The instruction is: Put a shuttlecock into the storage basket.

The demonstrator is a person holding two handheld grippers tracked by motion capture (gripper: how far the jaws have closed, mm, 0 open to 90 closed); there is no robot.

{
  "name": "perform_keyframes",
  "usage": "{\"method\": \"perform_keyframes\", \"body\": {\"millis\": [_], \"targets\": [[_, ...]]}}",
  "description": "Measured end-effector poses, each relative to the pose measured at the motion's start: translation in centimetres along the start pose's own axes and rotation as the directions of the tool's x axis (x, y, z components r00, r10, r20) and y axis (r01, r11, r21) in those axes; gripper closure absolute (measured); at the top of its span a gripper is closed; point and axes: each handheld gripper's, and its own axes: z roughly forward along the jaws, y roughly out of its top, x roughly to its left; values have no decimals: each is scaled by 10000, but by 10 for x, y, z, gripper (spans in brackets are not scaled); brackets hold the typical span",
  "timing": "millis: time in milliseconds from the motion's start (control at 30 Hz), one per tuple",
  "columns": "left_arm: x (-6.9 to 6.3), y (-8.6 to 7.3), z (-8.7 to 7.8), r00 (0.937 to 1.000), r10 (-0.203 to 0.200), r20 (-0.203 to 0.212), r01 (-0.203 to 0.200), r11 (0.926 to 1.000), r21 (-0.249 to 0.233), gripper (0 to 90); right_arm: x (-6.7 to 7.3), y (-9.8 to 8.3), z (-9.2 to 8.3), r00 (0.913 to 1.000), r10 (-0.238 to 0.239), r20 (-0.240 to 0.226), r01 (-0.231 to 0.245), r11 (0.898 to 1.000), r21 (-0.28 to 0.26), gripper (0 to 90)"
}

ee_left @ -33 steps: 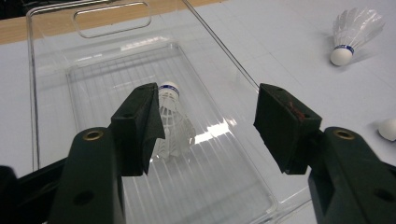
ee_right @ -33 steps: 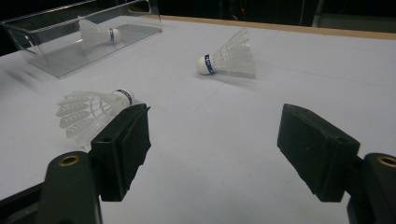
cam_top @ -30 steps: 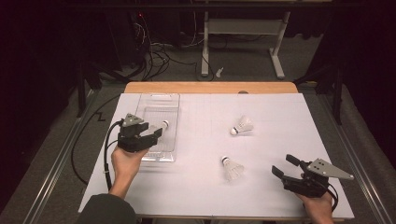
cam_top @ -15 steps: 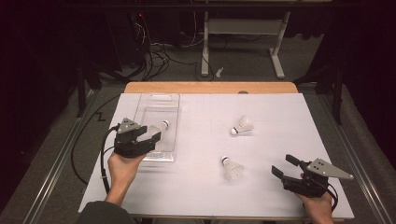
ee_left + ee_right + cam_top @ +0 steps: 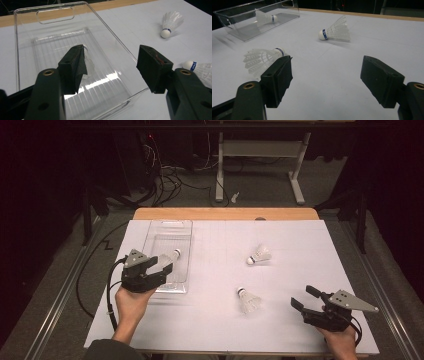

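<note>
A clear plastic tray (image 5: pixel 167 232) stands at the left of the white table, and one white shuttlecock (image 5: pixel 171 255) lies inside it. My left gripper (image 5: pixel 164 270) hovers over the tray's near end, open, with nothing between its pads. In the left gripper view the tray (image 5: pixel 62 27) lies ahead and the shuttlecock (image 5: pixel 90 65) peeks out from behind the left jaw. Two more shuttlecocks lie on the table, one at mid-right (image 5: pixel 260 255) and one nearer (image 5: pixel 248 301). My right gripper (image 5: pixel 302 296) rests open at the near right, empty; the nearer shuttlecock (image 5: pixel 259 58) lies just beyond its left jaw.
The table's wooden far edge (image 5: pixel 225 213) runs behind the tray. A black cable (image 5: pixel 109 295) trails from the left gripper over the table's left side. Beyond the table the floor holds cables and a white stand (image 5: pixel 257 150).
My left gripper has drawn back a little toward the tray's near end. The shuttlecock stays lying in the tray. The right gripper has not moved.
</note>
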Motion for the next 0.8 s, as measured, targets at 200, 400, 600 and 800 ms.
{"method": "perform_keyframes", "body": {"millis": [200,400,600,800], "targets": [[-2,-4,-3,10000,9,41,-8,9999,-165,396,0,0,0,10000,-1,-2,1,10000,-2,257],[-3,-9,-6,10000,-11,39,12,9998,-221,393,0,0,0,10000,9,-3,-9,10000,-11,257],[-2,-14,-8,10000,-63,55,64,9997,-251,392,-1,0,0,10000,73,38,-73,10000,-4,257],[-2,-17,-10,9999,-84,66,86,9995,-311,391,-1,1,1,10000,87,36,-87,10000,-2,256]]}}
